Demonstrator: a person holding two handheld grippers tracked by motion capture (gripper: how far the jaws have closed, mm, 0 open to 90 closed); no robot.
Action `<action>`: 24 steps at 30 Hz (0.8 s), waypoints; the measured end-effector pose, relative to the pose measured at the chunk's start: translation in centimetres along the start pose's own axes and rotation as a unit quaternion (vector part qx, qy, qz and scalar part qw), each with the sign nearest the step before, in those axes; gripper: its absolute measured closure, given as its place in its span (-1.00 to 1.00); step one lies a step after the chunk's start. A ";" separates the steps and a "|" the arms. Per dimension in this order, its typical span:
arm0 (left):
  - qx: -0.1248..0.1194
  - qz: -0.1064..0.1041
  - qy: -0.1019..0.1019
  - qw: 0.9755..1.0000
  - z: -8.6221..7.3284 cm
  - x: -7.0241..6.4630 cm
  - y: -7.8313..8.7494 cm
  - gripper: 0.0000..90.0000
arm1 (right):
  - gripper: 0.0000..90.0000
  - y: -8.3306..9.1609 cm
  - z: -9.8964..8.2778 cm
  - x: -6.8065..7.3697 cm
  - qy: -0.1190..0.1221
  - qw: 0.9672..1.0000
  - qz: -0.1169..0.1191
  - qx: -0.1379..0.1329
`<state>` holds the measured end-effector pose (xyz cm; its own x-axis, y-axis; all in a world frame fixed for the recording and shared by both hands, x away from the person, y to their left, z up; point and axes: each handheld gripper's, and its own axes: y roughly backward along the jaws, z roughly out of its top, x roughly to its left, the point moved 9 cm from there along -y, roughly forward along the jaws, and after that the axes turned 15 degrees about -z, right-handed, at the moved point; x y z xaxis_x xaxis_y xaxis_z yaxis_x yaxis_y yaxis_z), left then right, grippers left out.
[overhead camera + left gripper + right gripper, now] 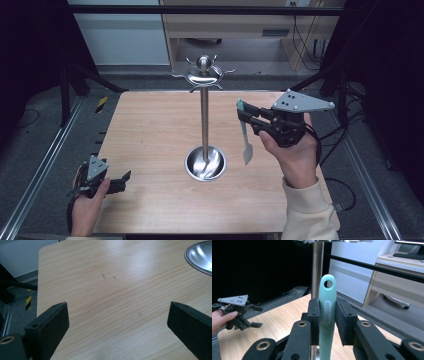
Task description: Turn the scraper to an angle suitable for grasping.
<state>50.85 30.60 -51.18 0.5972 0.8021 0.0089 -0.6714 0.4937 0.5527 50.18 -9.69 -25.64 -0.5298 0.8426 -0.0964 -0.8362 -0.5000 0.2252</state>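
Progress stands at roughly the midpoint, by my judgement. My right gripper (pixel 248 116) has its jaws clamped on the handle of a mint-green spatula (pixel 327 315), which hangs blade-down above the counter (pixel 150 130) at about 3 o'clock from the steel hanging stand (pixel 204 120). In the right gripper view the handle rises upright between my jaws, its hanging hole clear above them, with the stand's pole directly behind. Pick-up therefore appears complete; hanging appears outstanding, since I see no utensil on the hooks at the stand's crown in the high view.

My left gripper (pixel 121 179) rests at the counter's 7 o'clock corner, jaws spread wide with nothing between them; the left gripper view shows bare wood between them and the rim of the stand's dish base (pixel 200 257) toward 1 o'clock.

Limits of inspection:
- Hooks are small and glare-lit in the high view; I cannot tell which hook lies nearest the hole.
- Stand's crown is cut off at the top of the right gripper view.
- Spatula blade is hidden below my jaws there, and thin and pale in the high view.
- Handle lettering is unreadable.
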 end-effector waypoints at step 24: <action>0.003 -0.001 0.002 1.000 -0.2 -0.1 -0.1 -0.92 | 0.66 1.0 1.9 0.8 0.007 1.000 0.002 -0.028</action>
<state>50.79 30.57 -51.37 0.5962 0.8028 0.0053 -0.6681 0.4925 0.5577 49.19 -9.15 -23.64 -0.5344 0.8381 -0.1092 -0.8406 -0.5137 0.1717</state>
